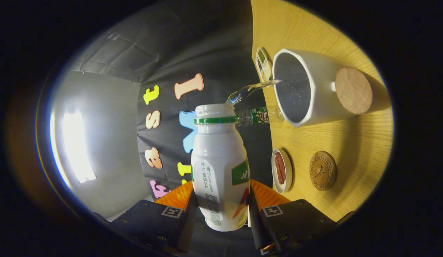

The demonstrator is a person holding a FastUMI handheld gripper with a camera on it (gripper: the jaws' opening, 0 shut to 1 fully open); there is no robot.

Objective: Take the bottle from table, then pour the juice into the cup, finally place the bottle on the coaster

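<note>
The claw (221, 210) pinches the white bottle (220, 167) by its lower body, one finger pressed on each side, so the bottle sits squarely between the fingers with its open, green-ringed neck pointing away from them. The whole view is rolled over, so the wooden tabletop (350, 142) stands like a wall beside the bottle. A clear stream of liquid (248, 91) arcs from the bottle's mouth into the white cup (303, 89), whose rim is just beyond the neck. A round cork coaster (353, 91) lies right by the cup, overlapping its outline. A darker, patterned coaster (322, 170) lies farther from the cup, nearer the fingers, beside a small white dish (282, 170) holding something red. A small clear bottle (259, 116) lies behind the white bottle's neck, next to the cup, and a small boxed item (263, 64) sits at the cup's far side.
</note>
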